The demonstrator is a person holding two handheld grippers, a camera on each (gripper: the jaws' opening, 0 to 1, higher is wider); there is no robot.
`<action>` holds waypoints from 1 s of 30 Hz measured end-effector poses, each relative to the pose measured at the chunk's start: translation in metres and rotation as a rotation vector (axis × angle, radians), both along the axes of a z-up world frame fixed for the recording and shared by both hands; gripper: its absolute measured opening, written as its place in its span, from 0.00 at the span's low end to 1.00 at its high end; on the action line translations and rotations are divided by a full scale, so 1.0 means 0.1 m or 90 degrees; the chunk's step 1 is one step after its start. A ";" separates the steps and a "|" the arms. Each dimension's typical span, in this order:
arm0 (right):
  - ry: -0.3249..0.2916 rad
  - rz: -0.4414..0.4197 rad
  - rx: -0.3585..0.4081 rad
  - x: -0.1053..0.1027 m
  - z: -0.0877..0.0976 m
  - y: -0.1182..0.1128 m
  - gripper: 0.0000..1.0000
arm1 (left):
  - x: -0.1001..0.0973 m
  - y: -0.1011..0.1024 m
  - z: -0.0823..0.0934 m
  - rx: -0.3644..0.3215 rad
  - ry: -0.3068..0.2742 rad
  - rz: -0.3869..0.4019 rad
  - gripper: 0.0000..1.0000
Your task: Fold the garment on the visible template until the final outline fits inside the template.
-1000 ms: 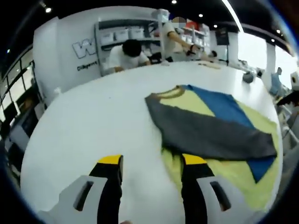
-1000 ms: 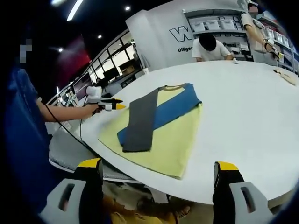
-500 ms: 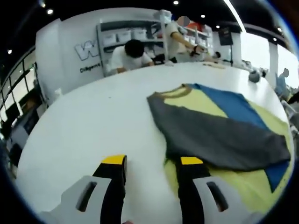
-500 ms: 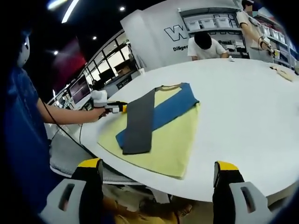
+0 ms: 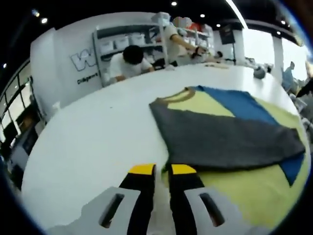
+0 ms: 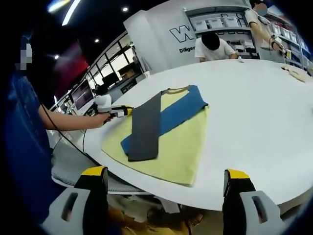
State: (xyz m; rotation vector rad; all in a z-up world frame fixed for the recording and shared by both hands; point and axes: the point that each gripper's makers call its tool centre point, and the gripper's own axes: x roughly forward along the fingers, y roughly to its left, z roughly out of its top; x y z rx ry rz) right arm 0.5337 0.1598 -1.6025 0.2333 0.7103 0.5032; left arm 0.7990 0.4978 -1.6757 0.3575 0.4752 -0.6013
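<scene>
Jaws of the left gripper (image 5: 162,170) pinch the soft garment (image 5: 230,139); right gripper (image 6: 166,175) gapes wide.

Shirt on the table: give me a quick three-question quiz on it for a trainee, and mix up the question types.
1. True or false: the grey sleeve lies folded across the shirt, over the blue sleeve.
2. The right gripper has its jaws: A) wide open, off the shirt; B) shut on the shirt; C) shut on the grey sleeve.
3. Which gripper is at the shirt's edge, beside the grey sleeve?

Key: 1 true. 2 A. 3 the left gripper.
</scene>
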 end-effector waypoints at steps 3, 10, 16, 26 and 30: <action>-0.003 0.002 0.001 0.01 0.02 0.02 0.99 | 0.07 0.01 0.01 0.011 -0.015 0.000 0.04; -0.005 -0.001 -0.002 0.00 0.01 -0.01 0.99 | 0.08 0.07 0.00 0.001 0.006 -0.022 0.04; -0.006 -0.002 -0.002 -0.01 -0.02 -0.03 0.98 | 0.00 0.14 0.03 0.011 0.008 -0.035 0.02; -0.019 0.016 0.006 0.03 -0.06 0.02 0.97 | -0.18 0.53 0.19 0.002 0.004 0.031 0.02; -0.022 0.024 0.010 0.06 -0.09 0.04 0.95 | -0.52 0.56 0.33 -0.035 0.026 0.035 0.06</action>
